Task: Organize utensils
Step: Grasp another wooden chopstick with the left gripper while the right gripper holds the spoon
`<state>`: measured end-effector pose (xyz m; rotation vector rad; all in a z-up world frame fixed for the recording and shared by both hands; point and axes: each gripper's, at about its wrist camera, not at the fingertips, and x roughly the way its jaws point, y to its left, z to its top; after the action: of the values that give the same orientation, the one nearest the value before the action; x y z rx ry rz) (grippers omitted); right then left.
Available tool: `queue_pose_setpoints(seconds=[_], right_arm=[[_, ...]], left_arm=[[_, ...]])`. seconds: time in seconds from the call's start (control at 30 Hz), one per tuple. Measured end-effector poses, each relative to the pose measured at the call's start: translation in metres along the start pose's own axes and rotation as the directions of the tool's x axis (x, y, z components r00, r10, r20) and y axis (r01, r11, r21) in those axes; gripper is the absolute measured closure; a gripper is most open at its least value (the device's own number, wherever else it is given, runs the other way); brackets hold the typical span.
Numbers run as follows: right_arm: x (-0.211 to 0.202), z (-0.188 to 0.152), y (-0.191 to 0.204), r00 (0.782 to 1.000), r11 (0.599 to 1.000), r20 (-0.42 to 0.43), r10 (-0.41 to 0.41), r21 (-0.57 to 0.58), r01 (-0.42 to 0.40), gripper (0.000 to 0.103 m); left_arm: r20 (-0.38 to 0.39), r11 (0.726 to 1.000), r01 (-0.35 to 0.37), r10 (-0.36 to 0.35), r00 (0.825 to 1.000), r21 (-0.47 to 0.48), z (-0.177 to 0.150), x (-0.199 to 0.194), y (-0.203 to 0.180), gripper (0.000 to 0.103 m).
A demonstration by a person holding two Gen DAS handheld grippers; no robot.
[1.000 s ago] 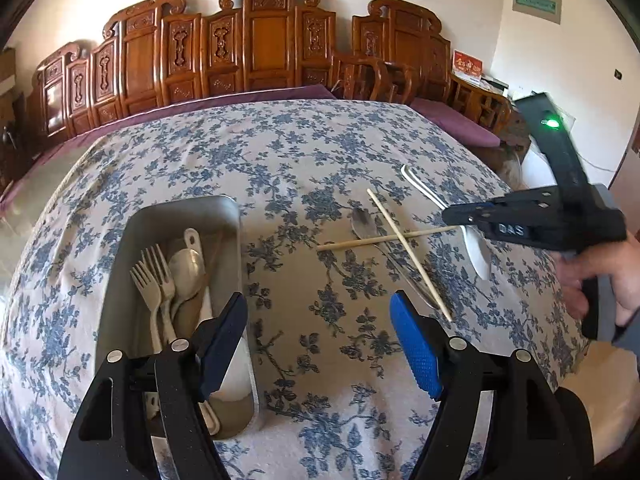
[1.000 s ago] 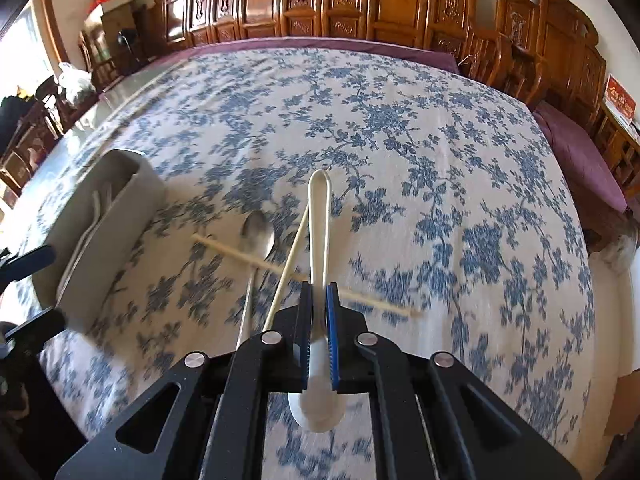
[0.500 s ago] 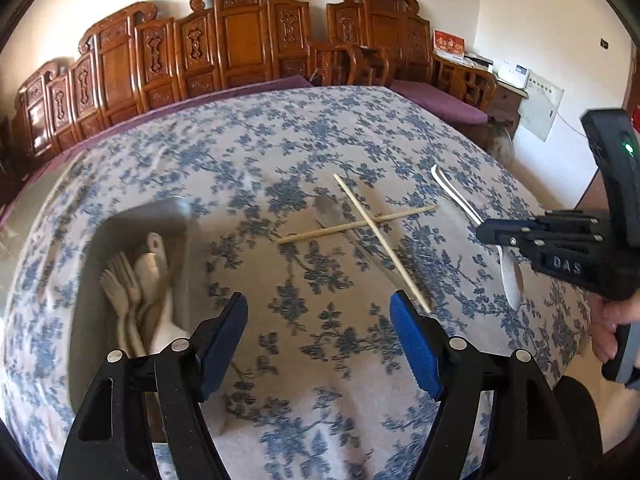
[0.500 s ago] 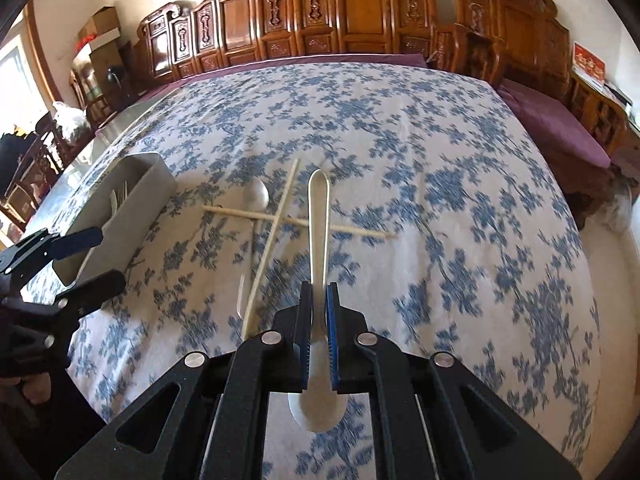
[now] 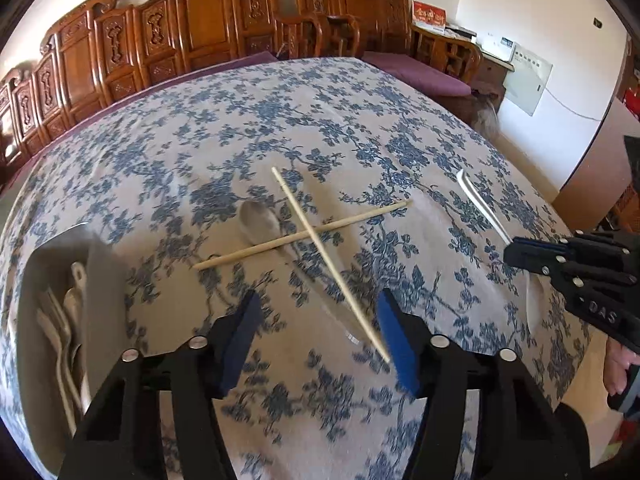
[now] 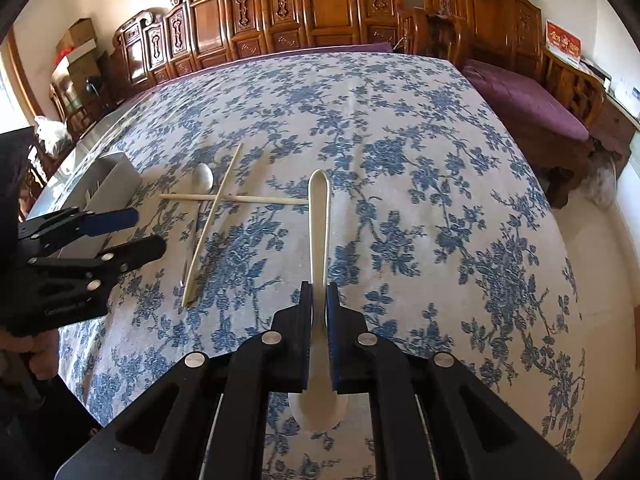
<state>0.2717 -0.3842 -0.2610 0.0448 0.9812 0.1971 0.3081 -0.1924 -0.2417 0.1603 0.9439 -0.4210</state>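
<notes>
Both tongs have slid rightward since the earlier frame, leaving the grey bin (image 5: 102, 280) of forks off to the left. Left tongs (image 5: 320, 340), spread and just narrowing, hover empty over the crossed chopsticks (image 5: 320, 236) and metal spoon (image 5: 258, 222) on the counter (image 5: 280, 120). Right tongs (image 6: 319, 320) pinch a white spoon (image 6: 319, 240), handle pointing forward.

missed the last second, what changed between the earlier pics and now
The left claw swung from over the utensil bin toward the crossed chopsticks, its jaws just closing partway, gripping nothing. The right claw kept its grip on the white spoon. Chopsticks and metal spoon lie as before.
</notes>
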Motion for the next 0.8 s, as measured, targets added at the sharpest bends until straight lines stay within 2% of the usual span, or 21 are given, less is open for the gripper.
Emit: queue_pose_setpoints(seconds=[0.13, 0.27, 0.53, 0.7, 0.73, 0.8], right_arm=[[-0.001, -0.001, -0.009, 1.0, 1.0, -0.006, 0.002, 0.019, -0.002, 0.094], [-0.002, 0.0, -0.01, 1.0, 1.0, -0.001, 0.003, 0.021, -0.003, 0.094], [0.0, -0.002, -0.007, 1.0, 1.0, -0.008, 0.018, 0.013, -0.018, 0.094], [0.0, -0.001, -0.004, 1.0, 0.999, -0.009, 0.029, 0.016, -0.029, 0.094], [-0.002, 0.0, -0.003, 0.999, 0.999, -0.006, 0.032, 0.018, -0.032, 0.094], [-0.006, 0.002, -0.003, 0.999, 0.999, 0.002, 0.034, 0.02, -0.034, 0.094]], left_arm=[[-0.027, 0.999, 0.031, -0.032, 0.999, -0.022, 0.008, 0.017, -0.003, 0.058], [-0.064, 1.0, 0.019, -0.021, 0.998, -0.022, 0.015, 0.035, -0.008, 0.071], [-0.093, 0.999, -0.01, 0.007, 0.996, -0.04, 0.025, 0.054, -0.009, 0.075], [-0.108, 0.998, -0.043, 0.037, 0.993, -0.05, 0.025, 0.059, -0.006, 0.085], [-0.112, 0.997, -0.055, 0.049, 0.993, -0.048, 0.025, 0.059, -0.006, 0.09], [-0.124, 0.997, -0.052, 0.044, 0.991, -0.061, 0.025, 0.058, -0.004, 0.095]])
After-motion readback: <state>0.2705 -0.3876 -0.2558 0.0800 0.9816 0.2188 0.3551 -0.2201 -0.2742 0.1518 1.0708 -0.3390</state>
